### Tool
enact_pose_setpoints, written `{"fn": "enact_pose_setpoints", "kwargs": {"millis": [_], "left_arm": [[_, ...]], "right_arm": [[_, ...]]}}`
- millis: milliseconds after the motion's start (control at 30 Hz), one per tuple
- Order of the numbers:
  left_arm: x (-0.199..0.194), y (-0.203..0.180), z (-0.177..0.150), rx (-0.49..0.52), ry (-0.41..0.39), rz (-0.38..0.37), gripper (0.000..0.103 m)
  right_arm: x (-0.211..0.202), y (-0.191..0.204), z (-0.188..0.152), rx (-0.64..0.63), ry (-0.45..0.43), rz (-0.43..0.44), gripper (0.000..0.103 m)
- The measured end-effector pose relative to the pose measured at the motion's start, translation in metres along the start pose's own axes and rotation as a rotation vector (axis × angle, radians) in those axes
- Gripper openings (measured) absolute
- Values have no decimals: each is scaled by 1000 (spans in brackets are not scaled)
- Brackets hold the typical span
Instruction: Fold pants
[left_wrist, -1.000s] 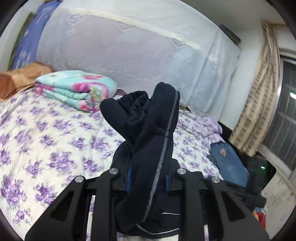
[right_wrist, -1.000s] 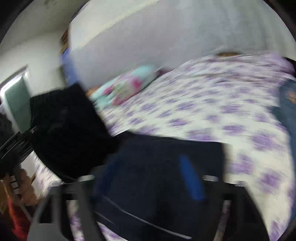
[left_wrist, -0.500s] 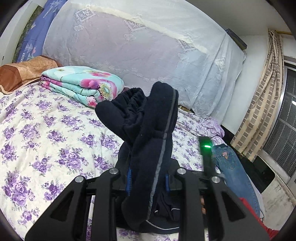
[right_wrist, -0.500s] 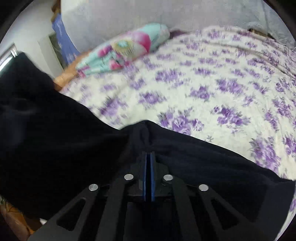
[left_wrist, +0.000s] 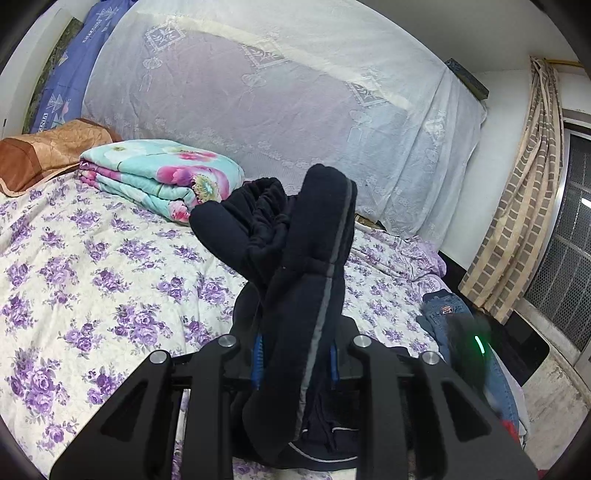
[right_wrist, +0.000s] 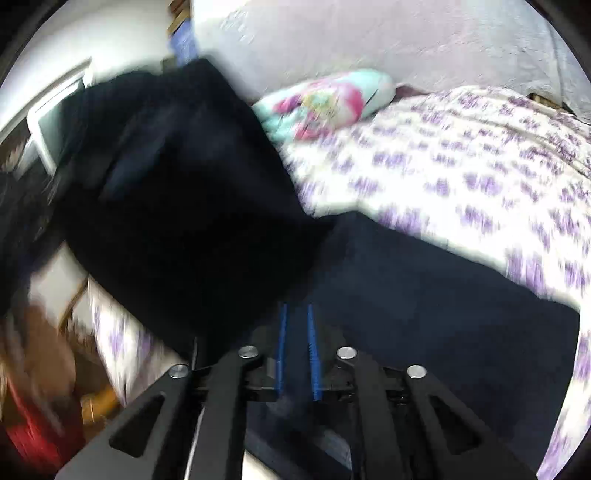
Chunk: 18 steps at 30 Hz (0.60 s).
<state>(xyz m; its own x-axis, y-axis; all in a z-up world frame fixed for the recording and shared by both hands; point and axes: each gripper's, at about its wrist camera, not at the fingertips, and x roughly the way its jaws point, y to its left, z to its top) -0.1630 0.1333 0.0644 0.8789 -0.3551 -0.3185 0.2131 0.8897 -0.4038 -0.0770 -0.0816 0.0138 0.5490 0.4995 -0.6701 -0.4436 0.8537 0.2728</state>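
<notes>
the dark navy pants (left_wrist: 295, 266) hang bunched above the bed (left_wrist: 92, 266), clamped in the left hand-held gripper (left_wrist: 295, 363), whose blue pads press the thick fleece from both sides; a grey stripe runs down the cloth, and the gathered waistband rises above the fingers. behind the pants on the bed lies a folded floral quilt (left_wrist: 162, 177), and beyond that quilt a brown pillow (left_wrist: 48, 155). to the right of the pants, at the bed's edge, lie blue jeans (left_wrist: 443, 317), with a striped curtain (left_wrist: 524, 206) above them. the right wrist view is blurred: the right hand-held gripper (right_wrist: 297, 354) has its blue pads close together with dark fabric of the pants (right_wrist: 424, 295) between them, so it looks clenched on the cloth, and a big dark fold of the pants rises to the left of it over the bed (right_wrist: 461, 166), with the quilt (right_wrist: 325, 103) behind.
</notes>
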Motion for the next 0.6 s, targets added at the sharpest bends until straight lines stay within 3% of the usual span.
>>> {"fn": "enact_pose_setpoints", "kwargs": {"millis": [100, 167, 200, 233, 367, 400, 433, 467, 533, 600], "left_arm": [[-1, -4, 0, 7, 1, 1, 24], [-1, -7, 1, 16, 2, 4, 24], [-1, -8, 2, 17, 4, 3, 24], [1, -9, 3, 19, 12, 3, 24], [5, -21, 6, 50, 11, -6, 24], [5, -24, 7, 62, 7, -9, 24], [5, -30, 7, 84, 1, -10, 24], [5, -33, 7, 95, -2, -11, 24], [6, -41, 7, 106, -7, -22, 24], [10, -48, 6, 105, -4, -37, 24]], "right_arm": [[52, -9, 27, 37, 86, -66, 19], [95, -15, 27, 51, 197, -77, 14], [103, -18, 26, 71, 209, -73, 12], [100, -20, 28, 91, 189, -68, 8], [53, -22, 22, 100, 86, -16, 13], [32, -19, 15, 78, 64, -6, 16], [22, -19, 10, 59, 57, 16, 24], [13, -16, 3, 37, 59, 42, 39], [7, -3, -21, -26, 105, 56, 53], [23, 9, -41, -113, 173, 7, 57]]}}
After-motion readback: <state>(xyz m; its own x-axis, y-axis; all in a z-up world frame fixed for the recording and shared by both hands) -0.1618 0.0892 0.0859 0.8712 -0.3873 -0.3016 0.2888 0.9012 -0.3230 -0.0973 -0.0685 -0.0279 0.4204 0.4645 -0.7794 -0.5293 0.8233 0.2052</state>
